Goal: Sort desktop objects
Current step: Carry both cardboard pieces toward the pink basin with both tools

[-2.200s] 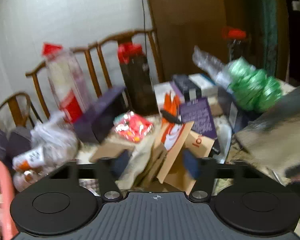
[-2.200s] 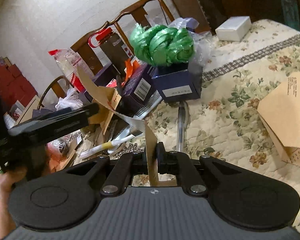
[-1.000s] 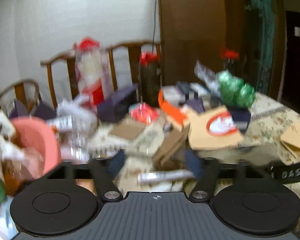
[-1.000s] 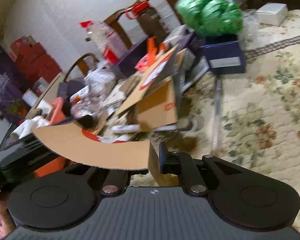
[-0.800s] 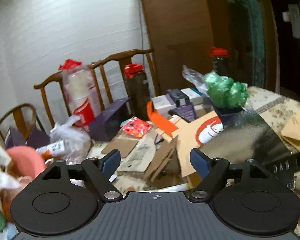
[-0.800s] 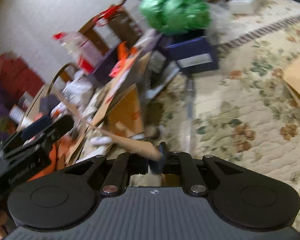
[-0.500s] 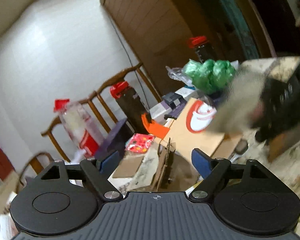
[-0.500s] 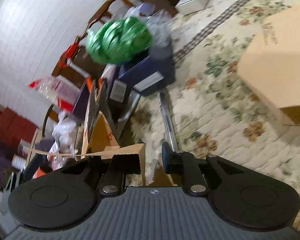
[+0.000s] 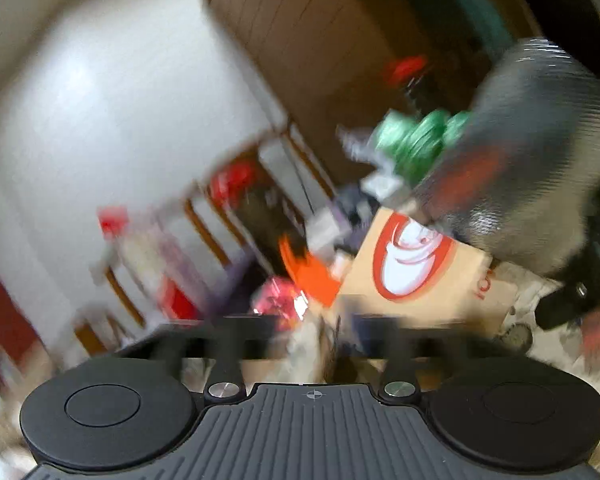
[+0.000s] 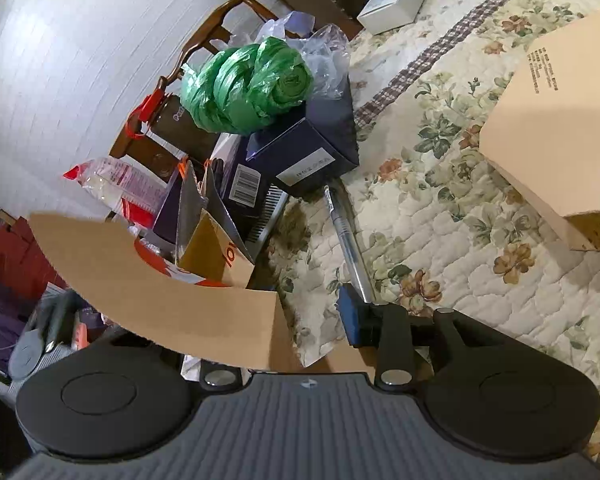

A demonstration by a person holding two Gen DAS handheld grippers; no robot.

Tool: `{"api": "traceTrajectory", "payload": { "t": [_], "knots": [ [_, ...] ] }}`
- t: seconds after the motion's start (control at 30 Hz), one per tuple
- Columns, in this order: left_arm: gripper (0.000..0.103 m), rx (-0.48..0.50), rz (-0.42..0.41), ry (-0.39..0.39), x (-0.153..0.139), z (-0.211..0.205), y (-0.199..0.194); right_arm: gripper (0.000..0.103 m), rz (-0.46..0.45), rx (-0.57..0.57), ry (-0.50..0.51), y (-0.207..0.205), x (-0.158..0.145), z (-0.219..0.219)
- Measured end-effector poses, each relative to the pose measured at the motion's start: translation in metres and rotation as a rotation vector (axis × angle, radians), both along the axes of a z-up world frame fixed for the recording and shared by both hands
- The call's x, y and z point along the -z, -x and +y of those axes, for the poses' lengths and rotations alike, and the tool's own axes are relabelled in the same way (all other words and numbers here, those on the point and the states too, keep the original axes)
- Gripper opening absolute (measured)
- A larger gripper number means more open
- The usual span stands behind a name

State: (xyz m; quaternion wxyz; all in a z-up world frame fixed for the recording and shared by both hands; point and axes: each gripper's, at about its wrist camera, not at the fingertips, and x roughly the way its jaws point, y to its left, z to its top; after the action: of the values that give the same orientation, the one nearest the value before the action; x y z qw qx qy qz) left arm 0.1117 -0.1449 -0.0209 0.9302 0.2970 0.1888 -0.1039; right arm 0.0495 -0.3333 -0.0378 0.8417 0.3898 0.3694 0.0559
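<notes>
Left gripper: badly blurred in its own view; its jaws have just snapped together and now stand clenched, and the blur hides whether anything is caught between them.
Right gripper: jaws have just been opening and stand parted; the blue right pad is clear of the card, the left finger is hidden behind it.
Cardboard sheet: curved brown card with red print, in front of the right gripper's left side, its near right edge in the gap between the jaws; whether the hidden finger touches it cannot be told.
Pen: lies on the floral quilted cloth, running from the right pad away to the dark blue box.
Green plastic bundle: sits on top of the dark blue box.
Tan box: on the cloth, far right, well apart from the pile.
White box: at the far edge of the cloth.
Clutter pile: far left, against the wooden chair.
</notes>
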Motion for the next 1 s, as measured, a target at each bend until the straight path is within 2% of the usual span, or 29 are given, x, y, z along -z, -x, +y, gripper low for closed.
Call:
{"api": "traceTrajectory", "payload": {
  "t": [0.07,0.1,0.13,0.2,0.23,0.3,0.37,0.43,0.5,0.6,0.73,0.8,0.83,0.87,0.9,0.93,1.0],
  "knots": [
    [0.001,-0.008,0.079,0.103,-0.006,0.014,-0.007,0.039,0.000,-0.002,0.006,-0.001,-0.001,0.000],
    [0.009,-0.001,0.085,0.118,-0.008,0.018,-0.005,0.039,0.001,-0.001,0.005,-0.001,-0.001,0.000],
    [0.028,0.018,0.076,0.128,-0.011,0.024,0.000,0.039,0.002,0.000,0.003,-0.001,-0.001,-0.001],
    [0.033,0.044,0.018,0.121,-0.014,0.030,0.012,0.039,0.004,-0.002,-0.001,-0.003,0.000,-0.001],
    [0.032,0.050,0.008,0.113,-0.016,0.031,0.016,0.039,0.005,-0.002,-0.001,-0.004,0.000,-0.001],
    [0.034,0.082,0.034,0.115,-0.019,0.032,0.022,0.040,0.004,-0.006,0.004,-0.004,-0.001,0.000],
    [0.081,0.140,0.016,0.086,-0.018,0.028,0.031,0.040,0.000,-0.008,0.014,-0.004,-0.001,0.001],
    [0.100,0.190,-0.084,0.035,-0.017,0.021,0.049,0.040,0.000,-0.011,0.014,-0.004,-0.001,0.001],
    [0.100,0.239,-0.119,0.002,-0.015,0.013,0.059,0.040,0.001,-0.012,0.008,-0.005,-0.001,0.000],
    [0.097,0.213,-0.119,-0.027,-0.016,-0.004,0.053,0.040,0.001,-0.011,0.006,-0.005,-0.001,0.000],
    [0.096,0.229,-0.096,-0.032,-0.018,-0.013,0.047,0.040,0.004,-0.010,-0.001,-0.006,0.000,-0.002],
    [0.079,0.212,-0.068,-0.051,-0.013,-0.019,0.040,0.041,0.006,-0.011,-0.004,-0.007,0.000,-0.002],
    [0.055,0.190,-0.035,-0.047,-0.013,-0.021,0.033,0.041,0.006,-0.011,-0.003,-0.007,0.000,-0.001],
    [0.012,0.164,0.021,-0.025,-0.012,-0.022,0.023,0.041,0.005,-0.011,0.000,-0.007,0.000,-0.001],
    [0.000,0.142,0.082,0.012,-0.010,-0.021,0.013,0.040,0.003,-0.012,0.005,-0.007,0.000,-0.001],
    [0.000,0.120,0.132,0.062,-0.011,-0.018,0.005,0.040,0.001,-0.015,0.010,-0.007,-0.001,0.000],
    [0.000,0.079,0.153,0.135,-0.011,-0.011,-0.001,0.040,-0.002,-0.019,0.019,-0.008,-0.001,0.000]
  ]
}}
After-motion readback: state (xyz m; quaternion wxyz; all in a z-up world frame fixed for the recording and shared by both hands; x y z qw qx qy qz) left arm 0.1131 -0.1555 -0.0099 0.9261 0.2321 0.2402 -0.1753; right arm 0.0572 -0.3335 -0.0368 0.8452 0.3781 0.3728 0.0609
